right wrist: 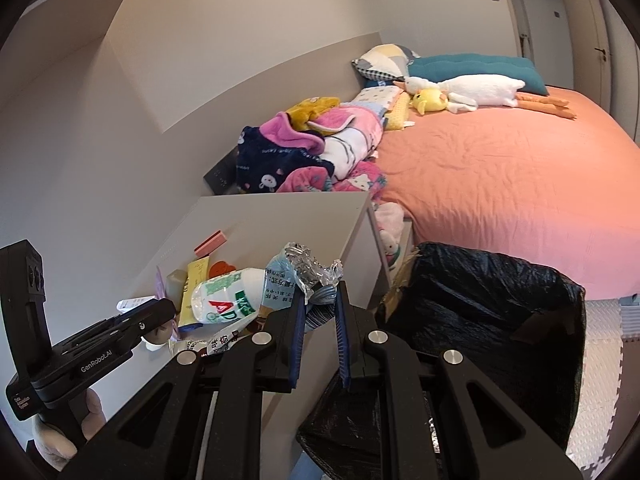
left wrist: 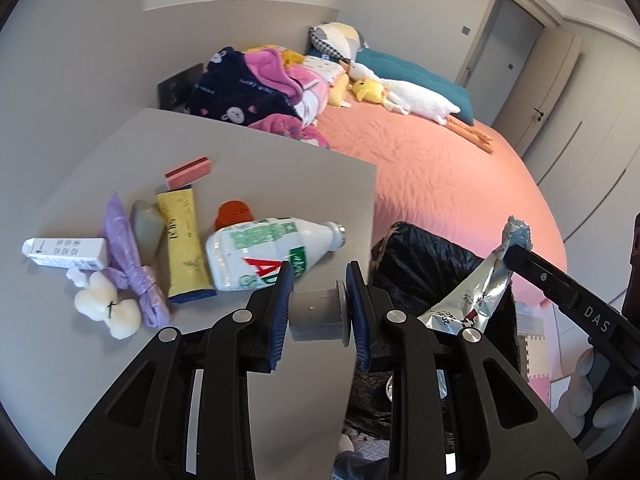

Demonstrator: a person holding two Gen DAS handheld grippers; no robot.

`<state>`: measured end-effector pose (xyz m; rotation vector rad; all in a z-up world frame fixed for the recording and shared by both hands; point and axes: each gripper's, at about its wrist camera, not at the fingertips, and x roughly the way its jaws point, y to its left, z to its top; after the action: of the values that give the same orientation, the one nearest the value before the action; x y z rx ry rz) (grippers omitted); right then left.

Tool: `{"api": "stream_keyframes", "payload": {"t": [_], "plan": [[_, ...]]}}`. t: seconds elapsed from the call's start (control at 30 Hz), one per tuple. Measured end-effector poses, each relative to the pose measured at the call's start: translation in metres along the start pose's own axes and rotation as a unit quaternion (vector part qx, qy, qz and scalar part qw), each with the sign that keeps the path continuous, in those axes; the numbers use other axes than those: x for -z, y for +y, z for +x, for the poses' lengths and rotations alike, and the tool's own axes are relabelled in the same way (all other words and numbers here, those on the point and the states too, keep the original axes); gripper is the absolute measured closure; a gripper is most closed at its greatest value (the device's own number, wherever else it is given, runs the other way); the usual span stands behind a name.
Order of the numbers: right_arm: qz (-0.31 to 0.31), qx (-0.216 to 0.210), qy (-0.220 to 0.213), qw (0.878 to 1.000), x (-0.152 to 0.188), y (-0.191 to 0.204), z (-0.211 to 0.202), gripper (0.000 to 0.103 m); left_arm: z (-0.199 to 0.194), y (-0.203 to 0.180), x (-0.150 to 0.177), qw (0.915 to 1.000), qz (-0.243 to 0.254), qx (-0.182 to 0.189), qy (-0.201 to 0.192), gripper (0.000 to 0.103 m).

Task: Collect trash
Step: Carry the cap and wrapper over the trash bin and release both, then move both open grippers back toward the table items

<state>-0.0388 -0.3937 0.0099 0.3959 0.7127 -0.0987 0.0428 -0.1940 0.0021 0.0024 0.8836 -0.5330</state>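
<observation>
My left gripper (left wrist: 319, 289) is shut on a small grey plastic cap-like cylinder (left wrist: 318, 314), held over the right edge of the grey bedside table (left wrist: 260, 168). My right gripper (right wrist: 319, 312) is shut on a crumpled silver foil snack wrapper (right wrist: 304, 272); the wrapper also shows in the left wrist view (left wrist: 476, 292), above the black-lined trash bin (left wrist: 424, 264), which appears in the right wrist view (right wrist: 480, 312) too. On the table lie a white plastic bottle (left wrist: 264, 256), a yellow sachet (left wrist: 184, 248), a purple bag (left wrist: 128, 252) and a white box (left wrist: 66, 252).
A pink box (left wrist: 188, 168), an orange lid (left wrist: 234, 214) and a white bunny-shaped piece (left wrist: 108, 304) also lie on the table. The bed with an orange sheet (right wrist: 500, 184), blankets and plush toys is behind. Foam floor mats (right wrist: 600, 380) lie beside the bin.
</observation>
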Motion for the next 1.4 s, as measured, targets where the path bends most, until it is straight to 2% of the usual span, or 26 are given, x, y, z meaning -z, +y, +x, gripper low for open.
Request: {"api": "stream_keyframes", "payload": {"t": [0.6,0.73,0.77,0.8,0.83,0.87,0.9,1.0,1.1,1.4], "plan": [[0.054,0.063,-0.033,0.996,0.002,-0.061,-0.041,0.087,0.024,-0.073,-0.003,0.9938,0.071,0.082,0.026,0.076],[0.065,0.094,-0.041,0.993,0.002,-0.075,-0.050,0.087,0.028,-0.084,-0.002,0.9906,0.084,0.102,0.036,0.076],[0.071,0.107,-0.045,0.991,0.002,-0.079,-0.054,0.081,0.029,-0.087,-0.002,0.9890,0.086,0.114,0.042,0.075],[0.076,0.114,-0.047,0.989,0.002,-0.083,-0.056,0.065,0.029,-0.089,-0.001,0.9877,0.085,0.123,0.047,0.071],[0.083,0.126,-0.050,0.987,0.002,-0.088,-0.059,0.056,0.030,-0.090,-0.001,0.9864,0.084,0.131,0.053,0.046],[0.089,0.139,-0.055,0.985,0.002,-0.091,-0.061,0.041,0.031,-0.092,-0.001,0.9857,0.081,0.137,0.055,0.020],[0.096,0.150,-0.062,0.982,0.003,-0.095,-0.064,0.037,0.030,-0.094,0.000,0.9850,0.078,0.144,0.053,0.015],[0.105,0.149,-0.063,0.981,0.003,-0.101,-0.067,0.035,0.029,-0.102,0.000,0.9809,0.085,0.166,0.056,0.014],[0.111,0.150,-0.067,0.980,0.002,-0.105,-0.069,0.034,0.031,-0.111,0.001,0.9790,0.099,0.168,0.059,0.014],[0.103,0.143,-0.067,0.982,0.002,-0.100,-0.066,0.034,0.032,-0.107,-0.003,0.9804,0.097,0.162,0.057,0.014]]}}
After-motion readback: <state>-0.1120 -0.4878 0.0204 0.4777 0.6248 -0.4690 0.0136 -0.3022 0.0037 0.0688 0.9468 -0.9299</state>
